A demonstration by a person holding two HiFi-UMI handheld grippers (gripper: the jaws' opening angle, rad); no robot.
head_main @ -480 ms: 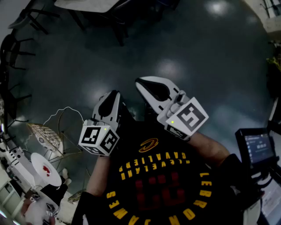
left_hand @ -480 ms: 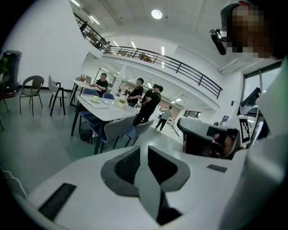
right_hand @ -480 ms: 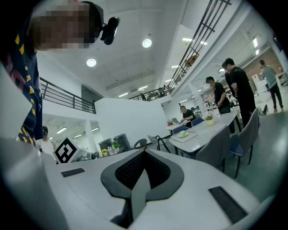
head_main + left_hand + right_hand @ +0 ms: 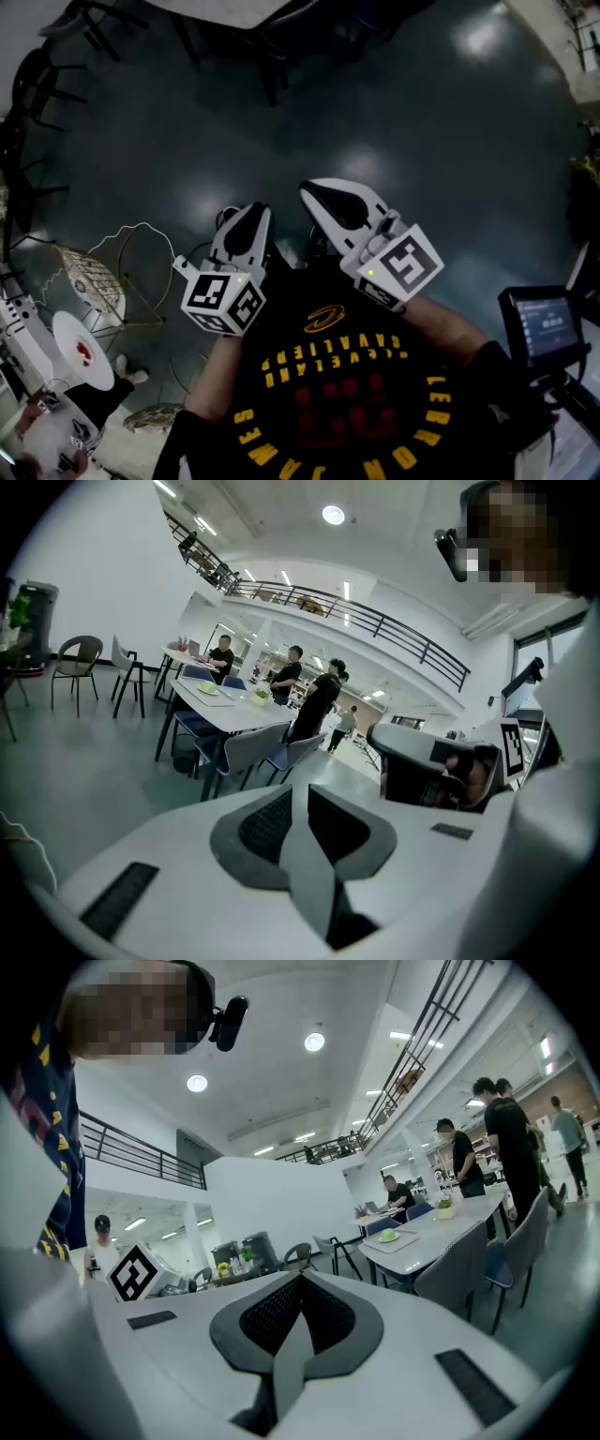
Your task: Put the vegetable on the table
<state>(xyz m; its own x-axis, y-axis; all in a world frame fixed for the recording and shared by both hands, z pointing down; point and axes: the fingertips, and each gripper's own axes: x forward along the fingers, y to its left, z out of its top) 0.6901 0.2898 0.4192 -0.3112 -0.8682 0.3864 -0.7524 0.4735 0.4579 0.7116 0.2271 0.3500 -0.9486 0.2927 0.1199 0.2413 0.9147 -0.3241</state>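
Observation:
No vegetable shows close to my hands. Both grippers are held up in front of a black shirt with yellow lettering (image 4: pixel 347 412), above a dark glossy floor. My left gripper (image 4: pixel 248 217) is shut with nothing in it; in its own view the jaws (image 4: pixel 300 794) meet along one seam. My right gripper (image 4: pixel 328 199) is shut and empty too, its jaws closed (image 4: pixel 298 1283). They hang side by side, close but apart. A long white table (image 4: pixel 450 1222) far ahead carries a small green thing on a tray (image 4: pixel 389 1235) and a potted plant (image 4: pixel 444 1208).
A wire basket (image 4: pixel 92 279) and a round white stand with a red mark (image 4: pixel 82 352) are on the floor at the left. A device with a lit screen (image 4: pixel 542 323) stands at the right. Dark chairs (image 4: pixel 272 56) are ahead. Several people (image 4: pixel 314 700) are round the far table, with grey chairs (image 4: pixel 253 752).
The left gripper has shifted a little to the right, closer to the right gripper. Both sit slightly lower in the head view. Both stay shut and empty.

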